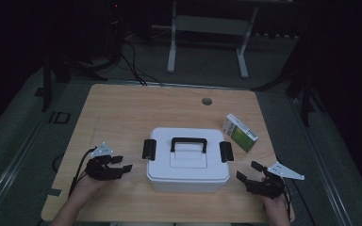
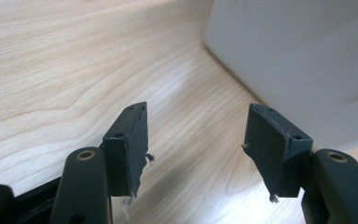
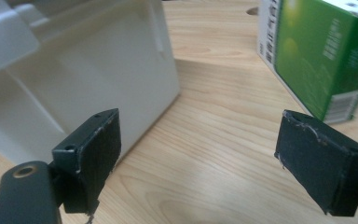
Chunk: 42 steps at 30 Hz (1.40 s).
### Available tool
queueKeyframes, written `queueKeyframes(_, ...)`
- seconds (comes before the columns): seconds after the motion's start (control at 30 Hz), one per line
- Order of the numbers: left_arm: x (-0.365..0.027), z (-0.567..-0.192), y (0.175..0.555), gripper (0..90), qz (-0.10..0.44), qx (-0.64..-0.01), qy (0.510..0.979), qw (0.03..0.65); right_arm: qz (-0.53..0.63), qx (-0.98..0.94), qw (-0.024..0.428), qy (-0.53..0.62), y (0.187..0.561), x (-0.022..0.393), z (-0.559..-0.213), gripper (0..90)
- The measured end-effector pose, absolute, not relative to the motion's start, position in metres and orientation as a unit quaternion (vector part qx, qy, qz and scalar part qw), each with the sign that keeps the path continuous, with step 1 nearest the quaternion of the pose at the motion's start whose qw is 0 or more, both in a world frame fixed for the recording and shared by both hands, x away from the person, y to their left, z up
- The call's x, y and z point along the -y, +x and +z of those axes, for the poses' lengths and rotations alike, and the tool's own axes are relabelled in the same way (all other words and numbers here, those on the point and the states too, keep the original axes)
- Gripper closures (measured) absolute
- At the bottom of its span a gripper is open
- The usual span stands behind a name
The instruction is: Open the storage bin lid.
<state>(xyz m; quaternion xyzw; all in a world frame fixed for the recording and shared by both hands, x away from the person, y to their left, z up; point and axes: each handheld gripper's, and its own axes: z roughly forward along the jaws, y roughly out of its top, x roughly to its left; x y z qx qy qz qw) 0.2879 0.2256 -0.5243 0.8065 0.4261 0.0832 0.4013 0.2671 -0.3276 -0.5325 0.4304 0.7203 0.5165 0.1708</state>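
Trouble here would come from the approach rather than from any grip, since neither pair of tongs holds anything; the left gripper [image 1: 125, 163] has its jaws apart over bare table [image 1: 122, 113], and the right gripper [image 1: 249, 171] stands wider still, also empty. The white storage box [image 1: 187, 160] sits between the two, its near left wall just ahead and to the right of the left gripper's jaws [image 2: 298, 60], its right wall just off the right gripper's left jaw [image 3: 98, 84]. The black latches [image 1: 149, 149] on both ends look folded against the lid, so I judge the box is shut. If the latches are the aim, each lies beyond its gripper's jaws — a low sweep would strike the wall and shove the box across the smooth wood; uneven pushes from the two sides could turn it. The green carton [image 3: 321, 56] stands close beyond the right gripper's right jaw — swinging outward could knock it over or off the edge.
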Motion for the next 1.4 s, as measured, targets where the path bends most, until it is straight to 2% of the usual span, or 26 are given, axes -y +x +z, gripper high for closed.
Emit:
queueKeyframes(0.3, -0.226, -0.514, 0.293, 40.1, 0.064, -0.396, 0.855, 0.328, 0.502, -0.718, 0.172, 0.451, 0.264, 0.339, -0.538, 14.0)
queueKeyframes(0.6, -0.229, -0.508, 0.295, 40.1, 0.057, -0.386, 0.874, 0.29, 0.496, -0.715, 0.173, 0.462, 0.264, 0.343, -0.539, 14.0)
queueKeyframes(0.63, -0.231, -0.505, 0.296, 40.1, 0.053, -0.384, 0.882, 0.268, 0.496, -0.714, 0.173, 0.463, 0.264, 0.343, -0.539, 14.0)
queueKeyframes(0.83, -0.234, -0.497, 0.296, 40.1, 0.035, -0.372, 0.895, 0.242, 0.494, -0.713, 0.172, 0.467, 0.264, 0.344, -0.54, 14.0)
queueKeyframes(0.93, -0.233, -0.492, 0.293, 40.1, 0.017, -0.336, 0.916, 0.217, 0.493, -0.714, 0.171, 0.466, 0.264, 0.344, -0.541, 14.0)
queueKeyframes(1.4, -0.226, -0.481, 0.288, 40.1, -0.032, -0.3, 0.948, 0.098, 0.487, -0.721, 0.171, 0.461, 0.265, 0.342, -0.543, 13.9)
